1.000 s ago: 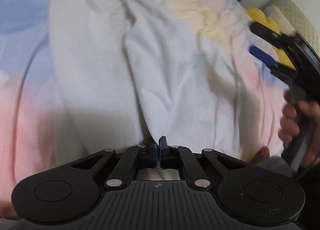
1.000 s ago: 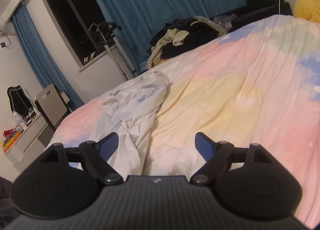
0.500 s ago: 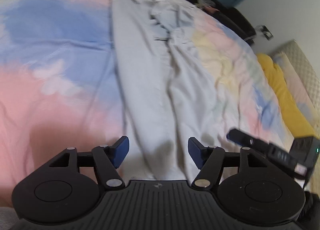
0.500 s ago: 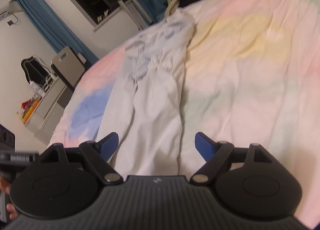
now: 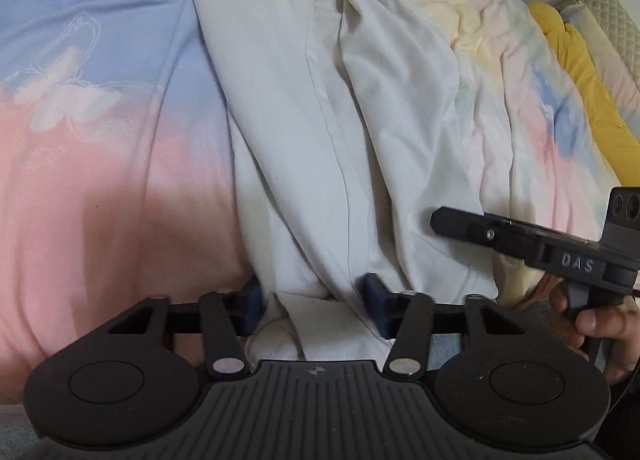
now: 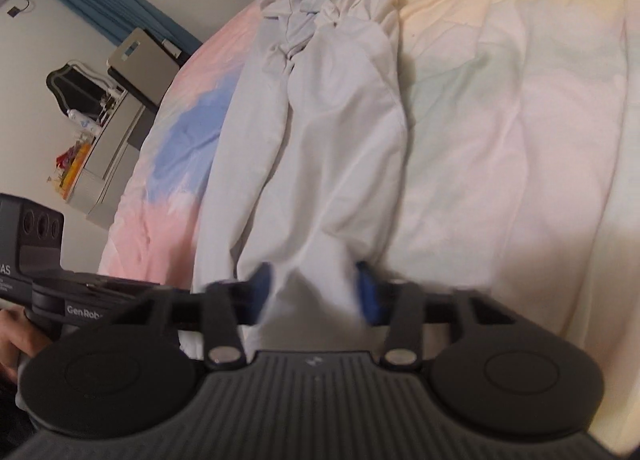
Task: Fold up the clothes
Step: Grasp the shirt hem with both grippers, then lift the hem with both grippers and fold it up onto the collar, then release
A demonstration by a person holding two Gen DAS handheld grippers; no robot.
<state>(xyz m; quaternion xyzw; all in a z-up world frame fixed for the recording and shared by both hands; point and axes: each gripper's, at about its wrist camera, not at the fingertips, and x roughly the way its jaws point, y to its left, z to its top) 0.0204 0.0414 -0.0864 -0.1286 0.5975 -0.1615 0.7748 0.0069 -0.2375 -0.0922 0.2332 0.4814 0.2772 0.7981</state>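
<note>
Left tool point(image 5: 314, 306) spread, straddling white trousers point(image 5: 320, 107) hem; right tool point(image 6: 316, 294) likewise, other leg.

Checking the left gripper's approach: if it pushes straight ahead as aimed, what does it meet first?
The left gripper, open, already straddles the hem of the white trousers; going on, it would probably meet that cloth first.

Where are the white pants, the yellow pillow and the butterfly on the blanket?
white pants point(image 5: 320, 131): left wrist view, on the middle of a leg.
yellow pillow point(image 5: 580, 75): left wrist view, on its long yellow side.
butterfly point(image 5: 68, 95): left wrist view, on its pale wing, printed on the blanket.
</note>
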